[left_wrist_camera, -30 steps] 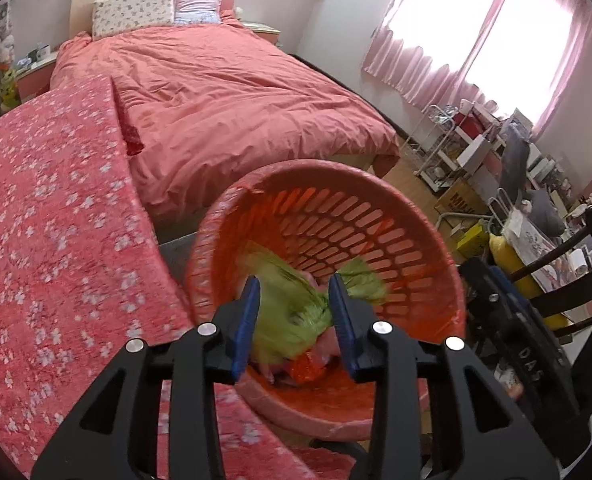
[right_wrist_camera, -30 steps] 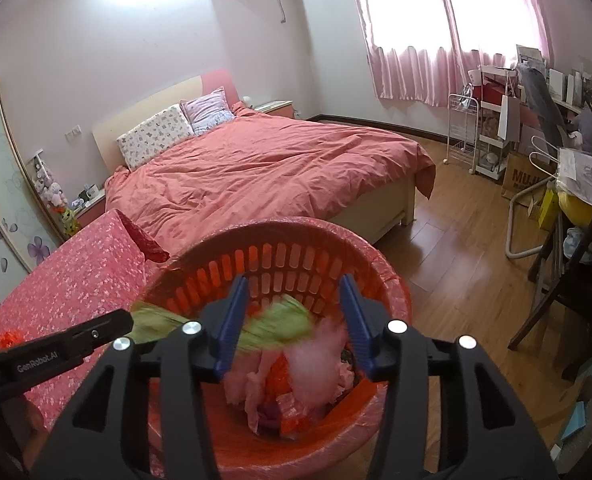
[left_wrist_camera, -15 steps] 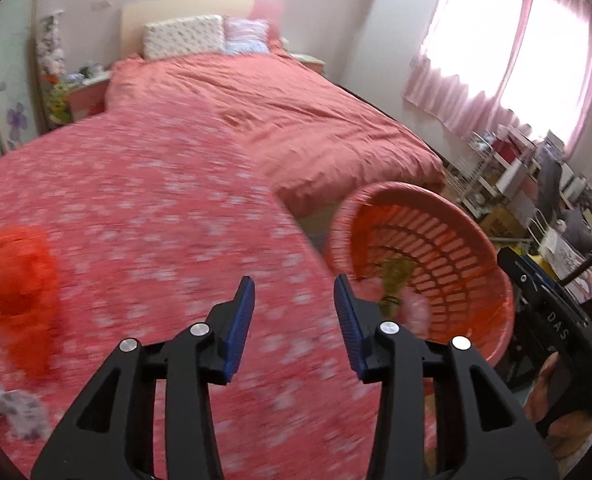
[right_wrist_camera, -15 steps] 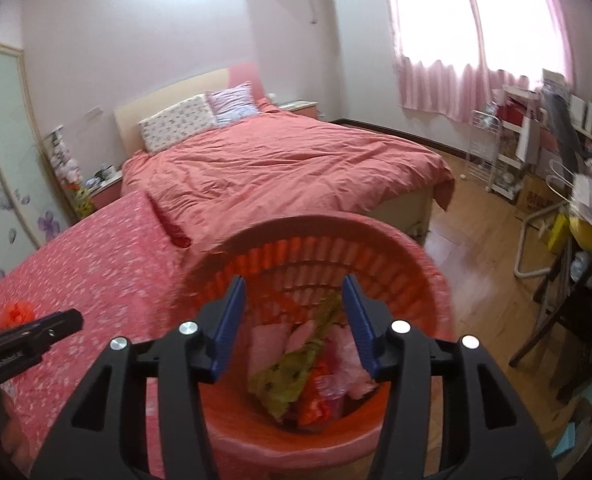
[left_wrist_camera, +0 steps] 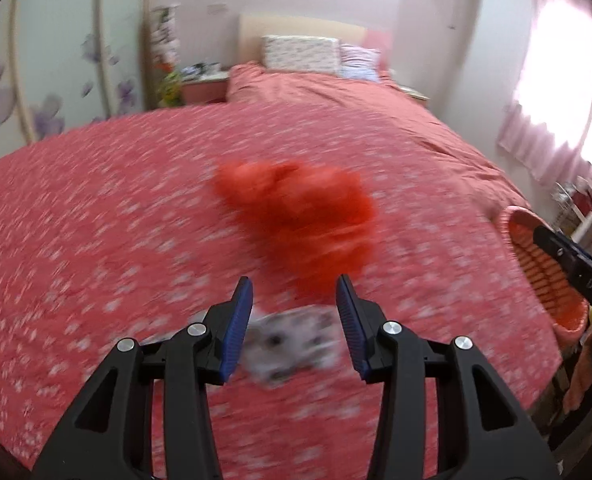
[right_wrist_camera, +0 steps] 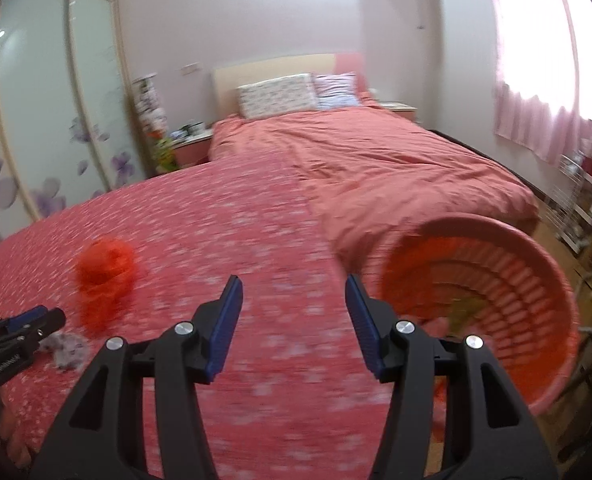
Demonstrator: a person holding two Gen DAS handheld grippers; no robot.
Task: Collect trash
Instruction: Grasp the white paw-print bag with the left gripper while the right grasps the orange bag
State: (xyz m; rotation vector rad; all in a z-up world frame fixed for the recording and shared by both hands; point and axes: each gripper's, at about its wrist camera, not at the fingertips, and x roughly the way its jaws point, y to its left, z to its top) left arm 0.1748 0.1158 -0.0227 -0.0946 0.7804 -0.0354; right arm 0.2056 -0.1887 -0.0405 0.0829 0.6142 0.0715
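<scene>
In the left wrist view my left gripper [left_wrist_camera: 294, 300] stands open over the red flowered tablecloth [left_wrist_camera: 96, 240]. A blurred grey-white crumpled scrap [left_wrist_camera: 292, 344] lies on the cloth just below its jaws, and the pads do not press on it. A crumpled red plastic bag [left_wrist_camera: 304, 216] lies just beyond. The jaws of my right gripper [right_wrist_camera: 294, 300] are opening with nothing between them, above the table's right part. To its right sits the red slatted basket [right_wrist_camera: 552, 276] with green and pink trash [right_wrist_camera: 464, 308] inside. The right wrist view also shows the red bag [right_wrist_camera: 104, 276], the scrap [right_wrist_camera: 66, 350] and the left gripper [right_wrist_camera: 44, 318] at far left.
A bed with a red quilt [right_wrist_camera: 396, 168] lies beyond the table. Sliding wardrobe doors [right_wrist_camera: 56, 112] line the left wall, with a nightstand [right_wrist_camera: 192, 144] beside the bed. A wire rack [right_wrist_camera: 584, 196] and pink curtains [right_wrist_camera: 536, 92] stand at the right.
Both grippers have swung left, away from the basket and over the table. The green trash that hung between the left jaws now lies in the basket. Both pairs of jaws stand wider.
</scene>
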